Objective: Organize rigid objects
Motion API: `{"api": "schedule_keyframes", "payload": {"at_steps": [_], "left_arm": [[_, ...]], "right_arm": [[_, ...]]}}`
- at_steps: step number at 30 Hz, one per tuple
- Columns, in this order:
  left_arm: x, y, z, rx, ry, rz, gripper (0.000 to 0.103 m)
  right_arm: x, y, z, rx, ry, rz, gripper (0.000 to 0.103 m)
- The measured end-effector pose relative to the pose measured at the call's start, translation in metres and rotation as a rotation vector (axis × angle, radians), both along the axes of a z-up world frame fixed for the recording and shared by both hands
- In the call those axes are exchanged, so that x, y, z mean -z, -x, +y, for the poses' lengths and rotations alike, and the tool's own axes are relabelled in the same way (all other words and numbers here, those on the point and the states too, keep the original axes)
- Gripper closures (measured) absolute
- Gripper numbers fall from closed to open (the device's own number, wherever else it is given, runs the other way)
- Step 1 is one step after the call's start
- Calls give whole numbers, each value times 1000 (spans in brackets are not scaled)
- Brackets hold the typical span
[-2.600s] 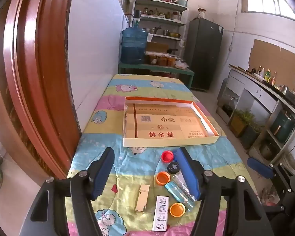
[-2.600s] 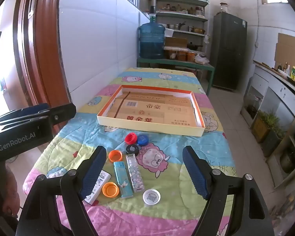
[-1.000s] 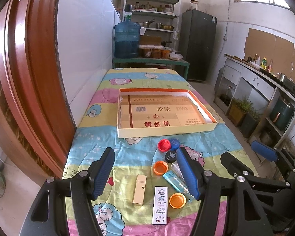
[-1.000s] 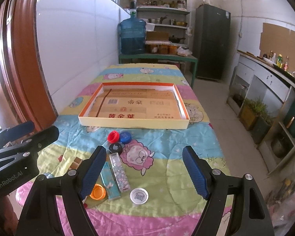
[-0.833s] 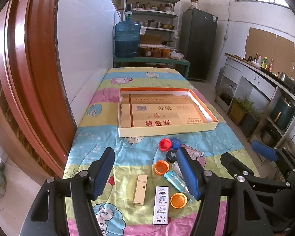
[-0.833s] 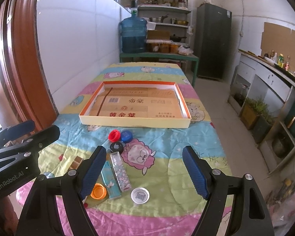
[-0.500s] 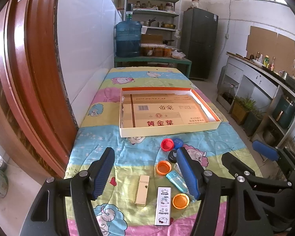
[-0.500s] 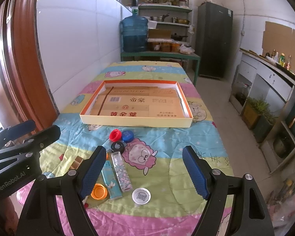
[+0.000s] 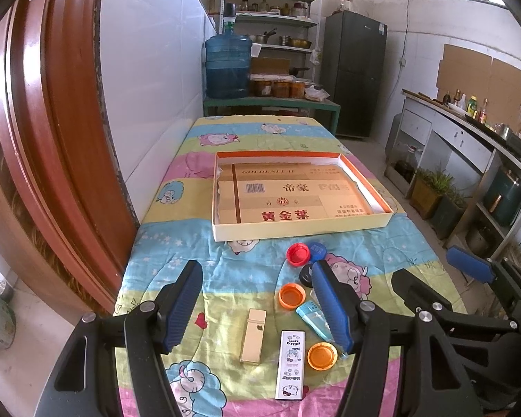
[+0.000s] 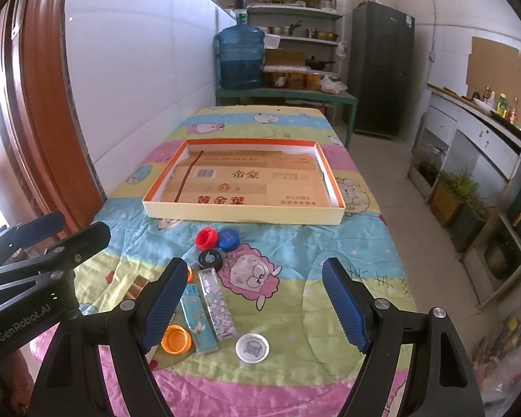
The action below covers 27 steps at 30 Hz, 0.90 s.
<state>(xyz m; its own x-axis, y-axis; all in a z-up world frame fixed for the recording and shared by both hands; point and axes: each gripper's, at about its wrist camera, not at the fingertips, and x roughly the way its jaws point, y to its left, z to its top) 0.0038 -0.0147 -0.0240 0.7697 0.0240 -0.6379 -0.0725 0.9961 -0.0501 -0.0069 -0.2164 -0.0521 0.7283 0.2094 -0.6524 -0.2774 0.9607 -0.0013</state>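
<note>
With both our left gripper (image 9: 257, 302) and right gripper (image 10: 251, 300) spread wide and empty above the caps and lighters low in the frame, we judge nothing is sorted yet, so we must next pick the gold lighter (image 9: 253, 335) for the tray (image 9: 295, 231) at centre.

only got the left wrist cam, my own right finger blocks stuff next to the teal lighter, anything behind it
Observer: Yes, a floral lighter lies alongside the teal lighter, on its right.
Operator: any caps i cant see
Observer: One white cap with a QR-like print lies just right of both lighters.
Operator: right gripper holding anything
Observer: No. The right gripper has its jaws wide open and empty.
</note>
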Motion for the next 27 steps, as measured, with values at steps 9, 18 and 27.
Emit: {"api": "schedule_keyframes", "payload": {"at_steps": [9, 18, 27], "left_arm": [[0, 0, 0, 0, 0, 3, 37], [0, 0, 0, 0, 2, 3, 37], [3, 0, 3, -4, 3, 4, 37]], "right_arm": [[0, -1, 0, 0, 1, 3, 22], [1, -1, 0, -7, 4, 7, 22], [1, -3, 1, -13, 5, 10, 22]]}}
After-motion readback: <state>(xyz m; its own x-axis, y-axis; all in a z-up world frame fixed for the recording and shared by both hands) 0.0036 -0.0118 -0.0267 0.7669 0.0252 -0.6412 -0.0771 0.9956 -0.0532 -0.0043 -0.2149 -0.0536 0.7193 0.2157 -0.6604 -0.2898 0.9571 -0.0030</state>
